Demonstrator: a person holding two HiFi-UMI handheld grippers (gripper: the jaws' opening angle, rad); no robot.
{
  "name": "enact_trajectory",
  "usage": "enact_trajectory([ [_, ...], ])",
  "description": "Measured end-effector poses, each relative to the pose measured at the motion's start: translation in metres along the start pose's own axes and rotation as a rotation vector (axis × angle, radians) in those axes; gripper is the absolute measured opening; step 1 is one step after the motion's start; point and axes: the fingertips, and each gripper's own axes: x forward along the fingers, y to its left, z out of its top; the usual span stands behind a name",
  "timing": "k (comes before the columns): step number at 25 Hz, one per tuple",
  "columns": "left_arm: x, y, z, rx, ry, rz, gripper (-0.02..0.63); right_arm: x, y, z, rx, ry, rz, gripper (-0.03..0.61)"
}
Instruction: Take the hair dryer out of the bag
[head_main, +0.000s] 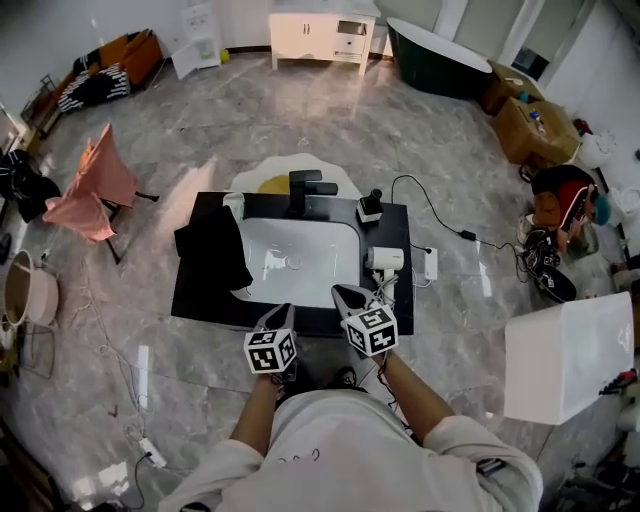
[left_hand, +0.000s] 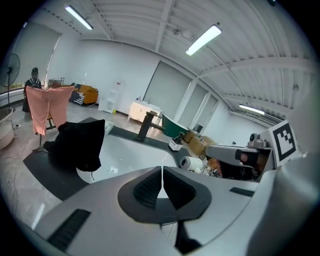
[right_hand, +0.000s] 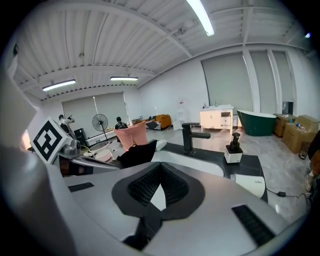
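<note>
Jaws closed and empty, left gripper (head_main: 282, 315) and right gripper (head_main: 352, 298) hover by the surface (head_main: 190, 300); hair dryer (head_main: 385, 260) lies outside the bag (head_main: 212, 250), seemingly leaving only withdrawal.

A glossy grey marble floor (head_main: 450, 150) spreads under white walls (left_hand: 115, 70) and ceiling strip lights (left_hand: 202, 39). A white cabinet (head_main: 322, 38) and a dark green bathtub (head_main: 435, 60) stand at the far wall, with cardboard boxes (head_main: 535, 125) nearby. A black counter (head_main: 200, 305) sits mid-floor.
</note>
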Motion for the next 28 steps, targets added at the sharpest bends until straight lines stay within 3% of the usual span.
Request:
enact_trajectory([
  [6,-0.020,-0.028,0.049,0.041,-0.123,-0.004,0.026,-0.018,0.007,0.049,-0.088,-0.118,-0.009,-0.002],
  [10,-0.031,-0.044,0.077,0.092,-0.202,-0.001,0.026,-0.045,0.006,0.085,-0.071,-0.247,-0.018,-0.002],
  [17,-0.055,-0.073,0.130,0.255,-0.329,0.001,0.026,-0.097,-0.012,0.141,-0.130,-0.433,-0.114,-0.002],
  [23,-0.076,-0.091,0.167,0.320,-0.446,0.009,0.026,-0.113,-0.024,0.153,-0.163,-0.462,-0.170,-0.002],
  [26,-0.077,-0.095,0.175,0.394,-0.462,0.021,0.026,-0.118,-0.024,0.158,-0.170,-0.474,-0.184,-0.002],
  [28,-0.080,-0.097,0.178,0.391,-0.469,0.015,0.026,-0.124,-0.022,0.164,-0.180,-0.486,-0.187,-0.002],
])
